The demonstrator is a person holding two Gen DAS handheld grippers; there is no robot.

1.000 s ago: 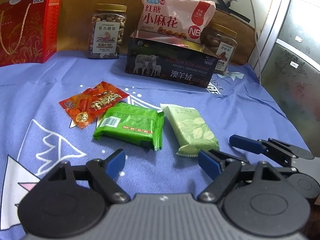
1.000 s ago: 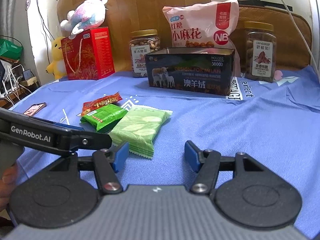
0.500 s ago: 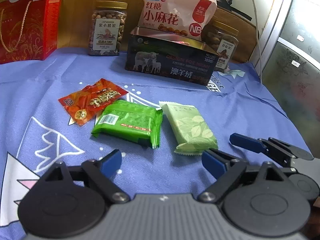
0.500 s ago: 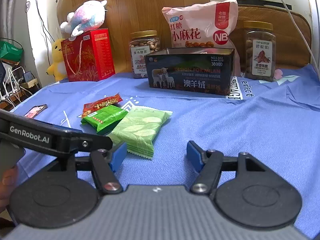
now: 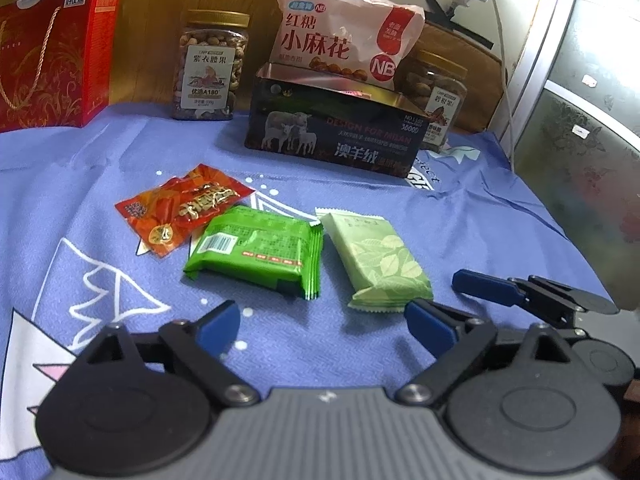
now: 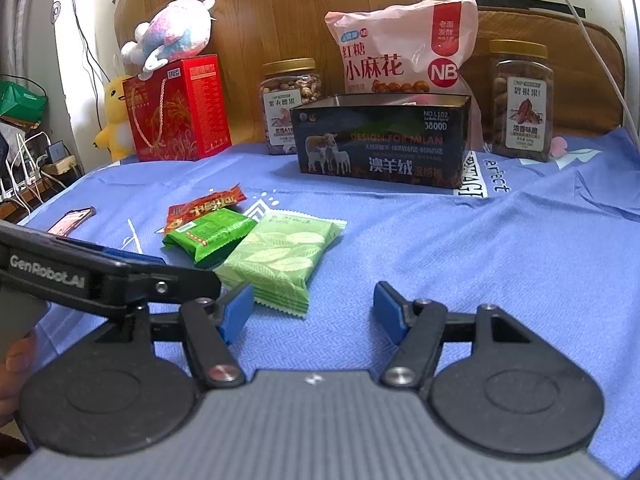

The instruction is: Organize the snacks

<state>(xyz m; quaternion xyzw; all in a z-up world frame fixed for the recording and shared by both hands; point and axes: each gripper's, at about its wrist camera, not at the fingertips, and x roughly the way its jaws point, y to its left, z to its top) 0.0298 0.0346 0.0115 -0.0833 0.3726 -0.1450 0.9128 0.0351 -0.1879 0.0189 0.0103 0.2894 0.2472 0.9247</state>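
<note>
Blue cloth [image 5: 472, 216]: red packet [image 5: 180, 208], green packet [image 5: 260, 248], pale packet [image 5: 376, 260] in a row, well short of tin [image 5: 336, 136]. Left gripper [image 5: 320, 324] just widened, empty; right gripper [image 6: 316, 308] wide, empty.

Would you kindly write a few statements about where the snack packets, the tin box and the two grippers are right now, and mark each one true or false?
1. Three small packets lie on the blue cloth: a red packet, a dark green packet and a pale green packet. True.
2. The pale green packet is inside the black tin box. False: it lies on the cloth in front of the box.
3. The left gripper holds the dark green packet. False: its fingers are open and hold nothing.
4. The right gripper is open and empty. True.
5. The big pink bag stands behind the box. True.
</note>
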